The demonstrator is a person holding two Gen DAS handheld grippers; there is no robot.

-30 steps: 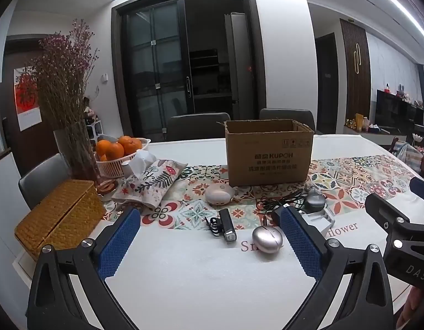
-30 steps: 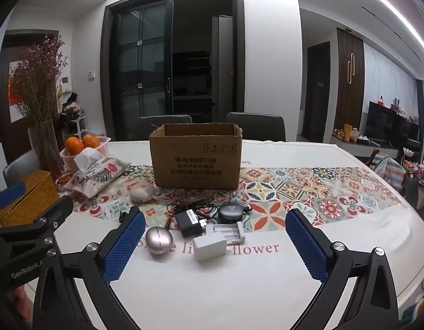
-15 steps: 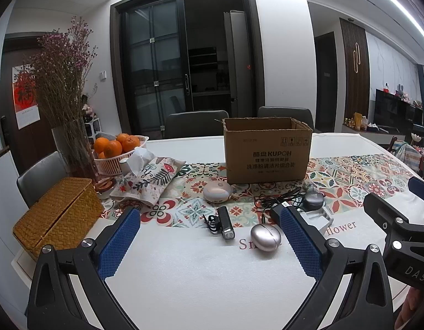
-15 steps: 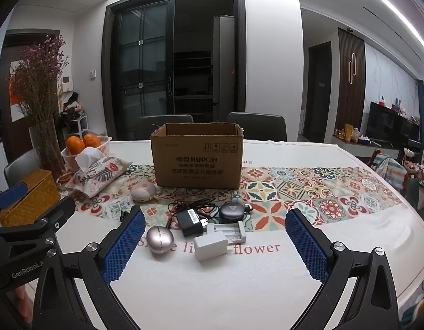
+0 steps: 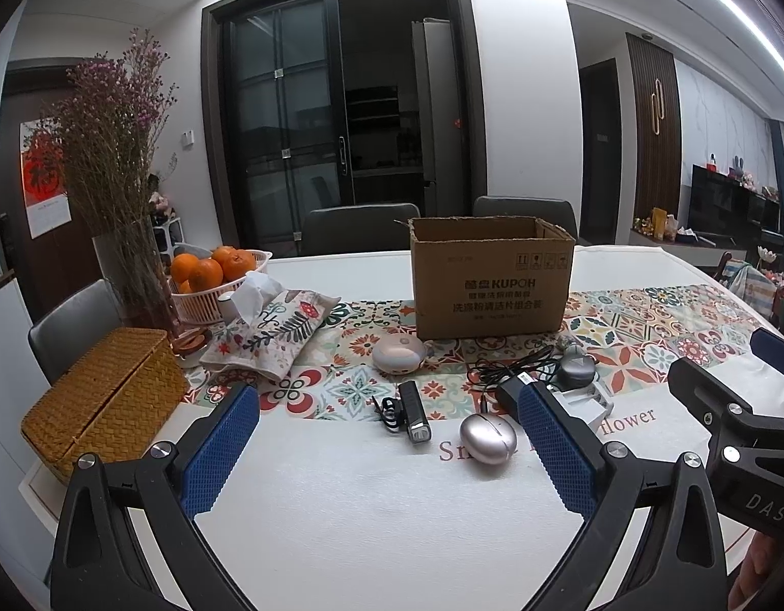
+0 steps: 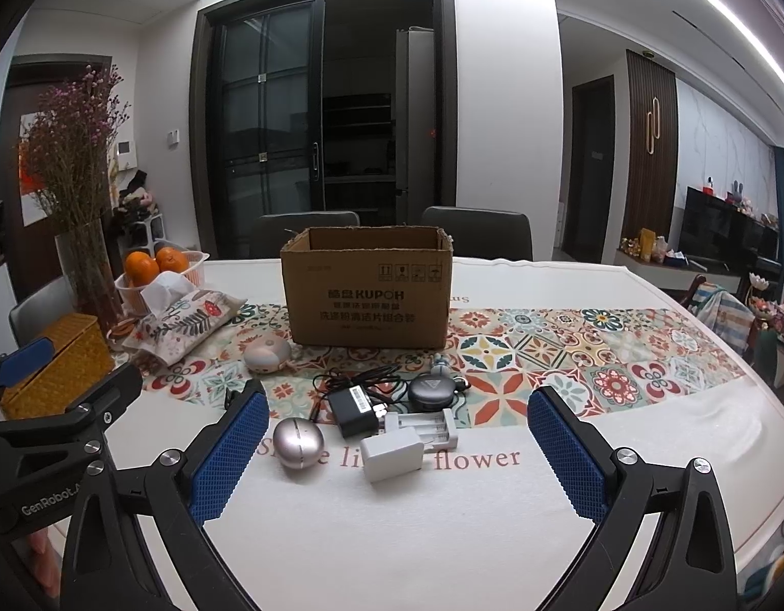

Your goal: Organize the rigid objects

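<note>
An open cardboard box [image 5: 491, 280] [image 6: 367, 291] stands on the table's patterned runner. In front of it lie small rigid items: a pink oval gadget [image 5: 398, 354] [image 6: 267, 355], a black bike light [image 5: 413, 411], a silver egg-shaped case [image 5: 487, 439] [image 6: 297, 443], a black adapter with cable [image 6: 352, 411], a dark round case [image 6: 431, 391], a white battery charger [image 6: 425, 425] and a white plug block [image 6: 391, 457]. My left gripper [image 5: 387, 450] is open and empty, short of the bike light. My right gripper [image 6: 398, 458] is open and empty, short of the plug block.
A wicker box [image 5: 104, 397], a floral tissue pouch [image 5: 272, 331], a basket of oranges [image 5: 214, 275] and a vase of dried flowers [image 5: 130, 275] stand at the left. Chairs [image 6: 476, 231] stand behind the table. The white tablecloth [image 6: 494, 534] covers the near side.
Both views have shifted only slightly; the items sit a touch lower and closer in frame. Both grippers stay open and empty.
</note>
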